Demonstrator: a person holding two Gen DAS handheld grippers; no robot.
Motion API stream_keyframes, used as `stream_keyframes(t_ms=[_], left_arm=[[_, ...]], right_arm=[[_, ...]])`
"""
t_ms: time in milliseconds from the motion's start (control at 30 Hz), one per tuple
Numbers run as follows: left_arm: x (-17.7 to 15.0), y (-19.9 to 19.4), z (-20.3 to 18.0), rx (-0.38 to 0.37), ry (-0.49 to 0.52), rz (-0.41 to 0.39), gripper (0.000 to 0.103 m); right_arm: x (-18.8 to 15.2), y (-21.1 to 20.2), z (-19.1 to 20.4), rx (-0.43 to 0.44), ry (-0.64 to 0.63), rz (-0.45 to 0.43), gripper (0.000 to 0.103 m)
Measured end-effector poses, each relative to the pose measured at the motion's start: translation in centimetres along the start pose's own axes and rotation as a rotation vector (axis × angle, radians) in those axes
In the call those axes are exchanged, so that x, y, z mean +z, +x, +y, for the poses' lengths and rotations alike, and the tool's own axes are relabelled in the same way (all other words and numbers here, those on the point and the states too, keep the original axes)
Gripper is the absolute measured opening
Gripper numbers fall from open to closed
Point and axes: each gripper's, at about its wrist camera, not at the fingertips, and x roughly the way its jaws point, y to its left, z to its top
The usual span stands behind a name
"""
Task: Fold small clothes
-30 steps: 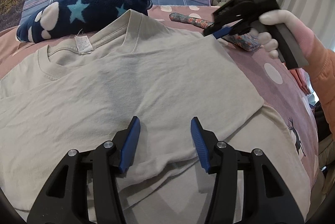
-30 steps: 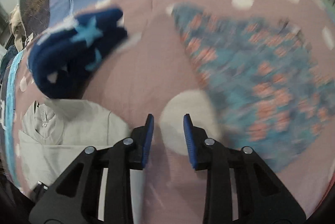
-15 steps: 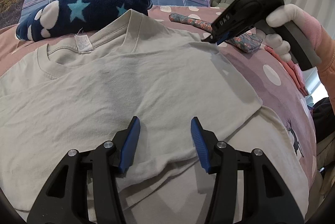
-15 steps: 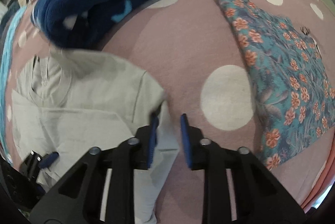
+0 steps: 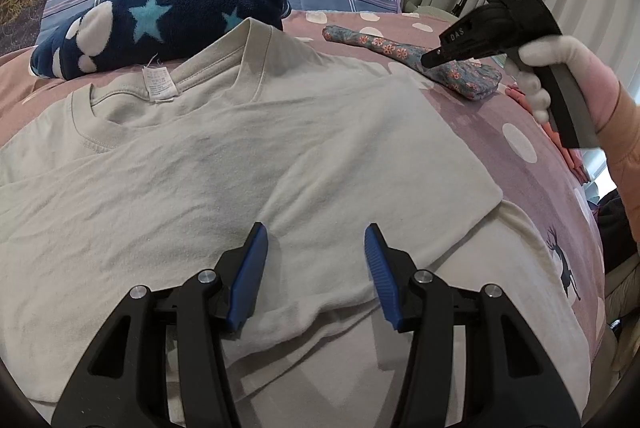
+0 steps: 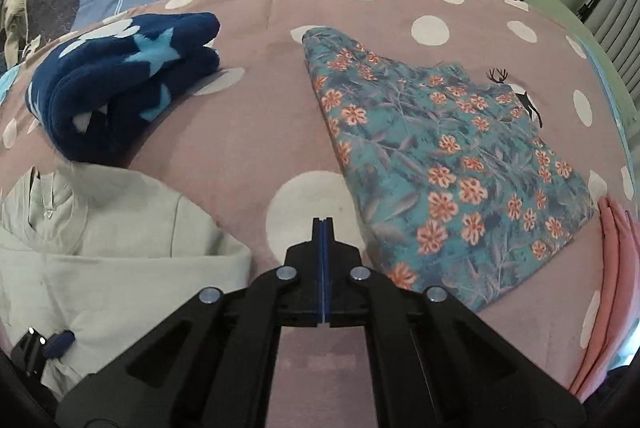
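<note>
Left wrist view: left gripper [image 5: 316, 248] spread above the T-shirt [image 5: 248, 163].
Right gripper [image 6: 324, 224] pressed together, empty, over the bedspread [image 6: 248, 131].

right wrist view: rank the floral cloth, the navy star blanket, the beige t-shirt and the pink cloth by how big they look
1. floral cloth, largest.
2-3. beige t-shirt and navy star blanket: the shirt is cut off by the frame edge, so unranked.
4. pink cloth, smallest, a sliver at the edge.

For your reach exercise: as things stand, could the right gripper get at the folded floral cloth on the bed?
Probably yes. The right gripper hangs shut and empty above the dotted bedspread, with the floral cloth lying flat just to its side. Nothing lies between them, but its jaws must open first.
</note>
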Motion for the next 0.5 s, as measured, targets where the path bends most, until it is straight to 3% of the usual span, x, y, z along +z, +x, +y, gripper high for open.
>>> stream_keyframes(t_ms=[67,100,267,300,333,400,467,500], left_arm=[[0.0,0.0,-0.1,-0.006,0.007,0.001,0.058],[0.0,0.0,-0.2,-0.004,0.011,0.002,0.058],[0.0,0.1,-0.3,-0.002,0.014,0.002,0.058],[0.0,0.1,-0.3,-0.002,0.014,0.002,0.058],[0.0,0.1,-0.3,-0.002,0.014,0.002,0.058],[0.0,0.0,-0.3,-0.003,0.014,0.001,0.058],[0.0,0.1,-0.3,-0.004,0.013,0.001,0.058],[0.0,0.1,-0.3,-0.003,0.014,0.001,0.058]], right_arm=[[-0.1,0.3,-0.3,0.080,0.023,0.018,0.016],[-0.1,0.5,-0.1,0.121,0.048,0.040,0.028],[1.1,4.0,0.6,0.202,0.105,0.173,0.033],[1.1,3.8,1.6,0.201,0.068,0.177,0.022],[1.2,3.9,2.2,0.235,0.046,0.180,0.002],[0.2,1.6,4.2,0.314,-0.019,0.147,0.002],[-0.6,-1.5,5.9,0.206,-0.111,0.019,0.001],[-0.7,-2.9,5.9,0.086,-0.131,-0.073,0.001]])
